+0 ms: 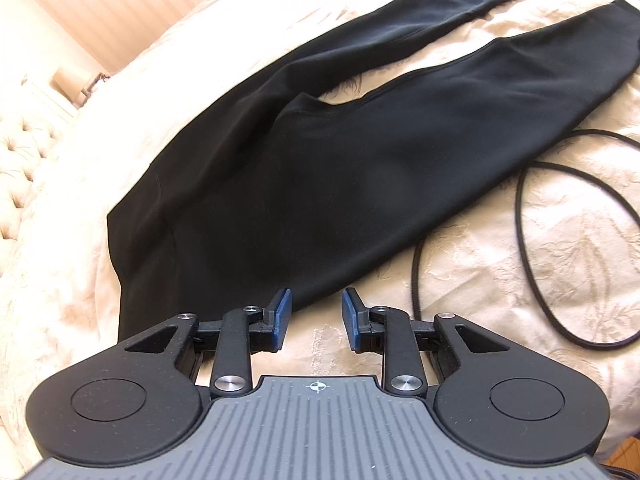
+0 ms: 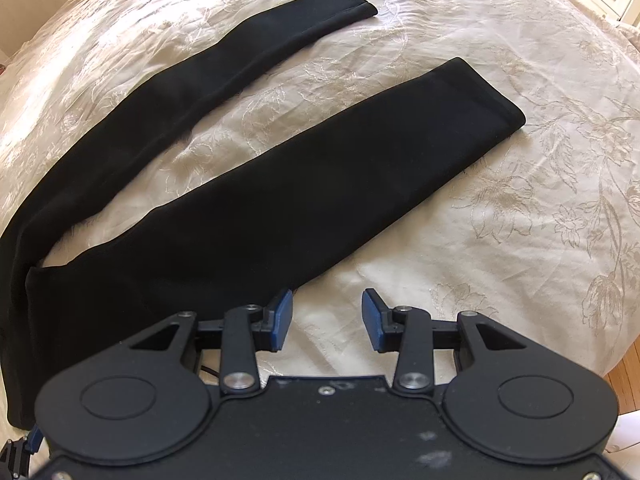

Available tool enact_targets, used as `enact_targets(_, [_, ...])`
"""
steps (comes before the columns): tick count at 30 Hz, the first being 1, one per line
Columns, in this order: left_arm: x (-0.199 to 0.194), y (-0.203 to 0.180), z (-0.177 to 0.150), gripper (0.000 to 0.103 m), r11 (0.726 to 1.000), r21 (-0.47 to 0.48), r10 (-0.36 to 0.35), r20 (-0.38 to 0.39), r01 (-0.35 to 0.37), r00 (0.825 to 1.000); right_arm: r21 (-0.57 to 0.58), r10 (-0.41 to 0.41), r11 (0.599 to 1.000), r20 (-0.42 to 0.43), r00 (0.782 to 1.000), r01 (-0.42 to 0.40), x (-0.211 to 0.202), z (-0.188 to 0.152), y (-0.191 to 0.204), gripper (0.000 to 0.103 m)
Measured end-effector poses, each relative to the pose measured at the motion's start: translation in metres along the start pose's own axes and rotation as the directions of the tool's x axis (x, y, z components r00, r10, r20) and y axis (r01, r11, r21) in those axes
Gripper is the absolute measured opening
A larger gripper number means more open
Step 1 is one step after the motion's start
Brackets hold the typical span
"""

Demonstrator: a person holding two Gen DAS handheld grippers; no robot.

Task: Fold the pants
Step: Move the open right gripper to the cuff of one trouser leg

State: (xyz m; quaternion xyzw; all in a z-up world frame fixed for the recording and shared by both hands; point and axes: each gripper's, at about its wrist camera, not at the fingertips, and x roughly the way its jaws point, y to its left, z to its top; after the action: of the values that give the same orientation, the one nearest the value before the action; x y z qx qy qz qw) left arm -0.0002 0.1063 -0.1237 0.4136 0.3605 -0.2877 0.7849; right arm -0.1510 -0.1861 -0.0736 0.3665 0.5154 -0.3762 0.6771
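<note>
Black pants (image 1: 304, 184) lie flat on a cream embroidered bedspread (image 1: 500, 264), legs spread apart and running to the upper right. My left gripper (image 1: 316, 312) is open and empty, just short of the near edge of the waist end. In the right wrist view the pants (image 2: 248, 200) show both legs, the near leg's cuff (image 2: 496, 108) at the right and the far cuff (image 2: 352, 4) at the top. My right gripper (image 2: 326, 312) is open and empty, just off the near leg's lower edge, over the bedspread (image 2: 480, 240).
A black cable (image 1: 528, 248) loops on the bedspread to the right of the pants. A tufted headboard (image 1: 24, 160) is at the far left. Wood floor (image 2: 624, 384) shows past the bed's right edge. The left gripper's fingers (image 2: 24, 448) show at the lower left corner.
</note>
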Motion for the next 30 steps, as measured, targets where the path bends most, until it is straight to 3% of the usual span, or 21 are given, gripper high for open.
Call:
enact_targets(5, [0.014,-0.015,0.011,0.028,0.996,0.075,0.055,-0.029,-0.053,0.998,0.019,0.013,1.0,0.001,1.0,-0.013,0.006,0.013,-0.014,0.041])
enact_targets(13, [0.033,-0.025,0.017,0.028,0.982,0.163,0.1,-0.035,-0.093,0.994,0.093,-0.038,0.995,0.013,0.999,0.037,0.018,0.027,-0.061,0.041])
enact_targets(19, [0.043,-0.014,0.035,0.027,0.993,0.099,0.066,-0.062,-0.06,0.996,0.193,-0.023,0.981,0.02,1.0,0.019,0.034,0.038,-0.087,0.041])
enact_targets(23, [0.045,-0.006,0.042,0.019,0.998,0.05,0.029,-0.079,-0.025,0.996,0.261,0.005,0.965,0.018,1.0,-0.01,0.047,0.044,-0.097,0.041])
enact_targets(30, [0.043,0.002,0.046,0.016,1.0,0.013,0.017,-0.083,-0.016,0.996,0.36,0.067,0.93,0.036,0.997,-0.076,0.063,0.055,-0.102,0.043])
